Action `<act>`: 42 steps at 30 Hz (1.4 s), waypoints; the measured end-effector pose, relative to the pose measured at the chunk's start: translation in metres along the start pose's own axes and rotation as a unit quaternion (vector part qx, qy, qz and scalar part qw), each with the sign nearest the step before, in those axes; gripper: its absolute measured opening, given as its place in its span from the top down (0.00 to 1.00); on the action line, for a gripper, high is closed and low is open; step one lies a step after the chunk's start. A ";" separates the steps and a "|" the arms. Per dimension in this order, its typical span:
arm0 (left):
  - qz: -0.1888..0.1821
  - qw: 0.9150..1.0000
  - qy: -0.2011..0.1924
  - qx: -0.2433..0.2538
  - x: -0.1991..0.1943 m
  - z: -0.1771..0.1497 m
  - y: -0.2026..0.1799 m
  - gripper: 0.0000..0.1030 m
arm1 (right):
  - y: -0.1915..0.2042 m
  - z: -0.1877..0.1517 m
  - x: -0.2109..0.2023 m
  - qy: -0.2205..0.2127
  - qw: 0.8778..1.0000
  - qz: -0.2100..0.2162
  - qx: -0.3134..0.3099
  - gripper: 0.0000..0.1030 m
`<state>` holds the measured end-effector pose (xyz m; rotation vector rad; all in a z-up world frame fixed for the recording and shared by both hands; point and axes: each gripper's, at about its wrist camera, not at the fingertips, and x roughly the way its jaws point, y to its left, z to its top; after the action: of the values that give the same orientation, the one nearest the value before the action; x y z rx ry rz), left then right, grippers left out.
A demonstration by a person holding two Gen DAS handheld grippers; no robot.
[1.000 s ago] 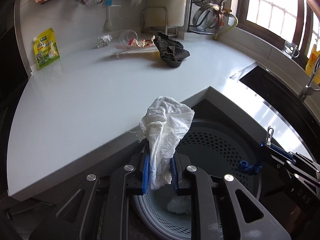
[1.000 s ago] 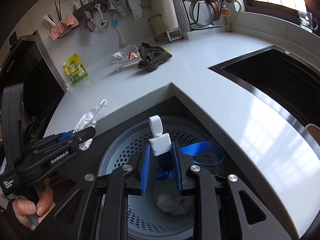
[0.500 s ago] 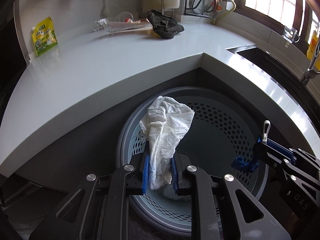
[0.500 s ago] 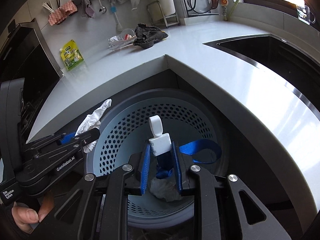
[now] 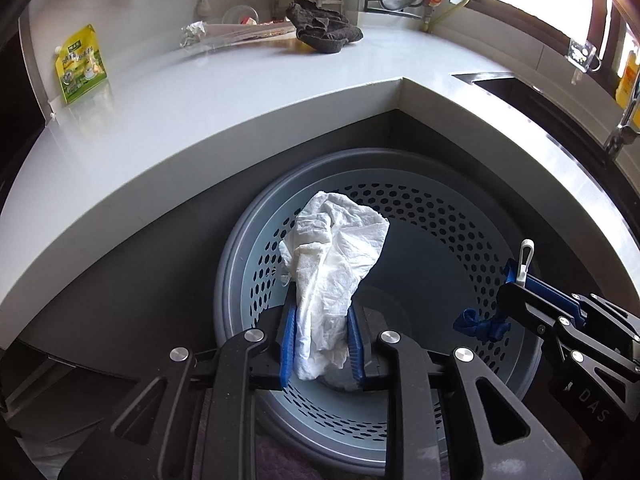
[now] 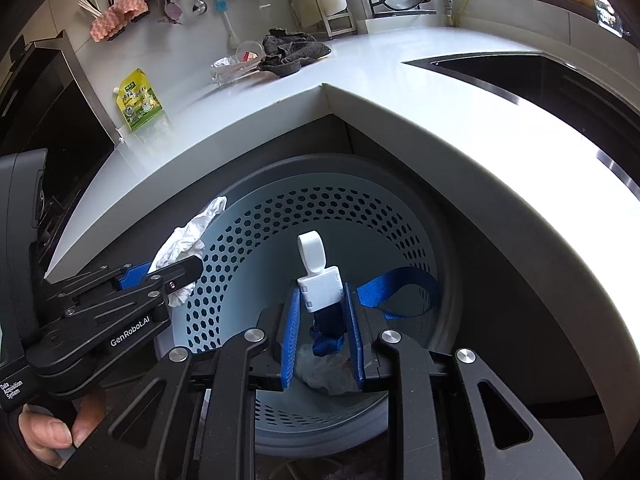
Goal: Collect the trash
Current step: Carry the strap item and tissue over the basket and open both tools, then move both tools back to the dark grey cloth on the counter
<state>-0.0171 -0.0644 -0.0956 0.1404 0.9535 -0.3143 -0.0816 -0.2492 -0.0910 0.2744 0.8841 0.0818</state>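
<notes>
Trash bin (image 5: 400, 216) below white L-shaped counter (image 5: 224, 92), kitchen w/ sink (image 6: 520, 76).

both grippers, the left gripper (image 5: 322, 340) and the right gripper (image 6: 322, 340), are black linkage frames with silver rivets, blue ribbed pads and white "genrobot.ai" lettering.

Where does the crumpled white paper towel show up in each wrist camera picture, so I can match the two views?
Left wrist: crumpled white paper towel at centre, between the left gripper's blue pads, over the bin.
Right wrist: the towel at left, poking from that gripper, seen side-on.
Shared landmark: round grey perforated trash bin below the counter corner.
</notes>
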 end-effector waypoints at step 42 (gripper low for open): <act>0.021 0.998 -0.042 -0.031 -0.021 0.032 0.035 0.37 | 0.012 0.038 -0.019 -0.048 0.999 0.002 -0.014 0.50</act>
<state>0.0080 -0.0352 -0.0602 0.0884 0.8751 -0.2502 -0.0641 -0.2488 -0.0509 0.2522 0.7858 0.0827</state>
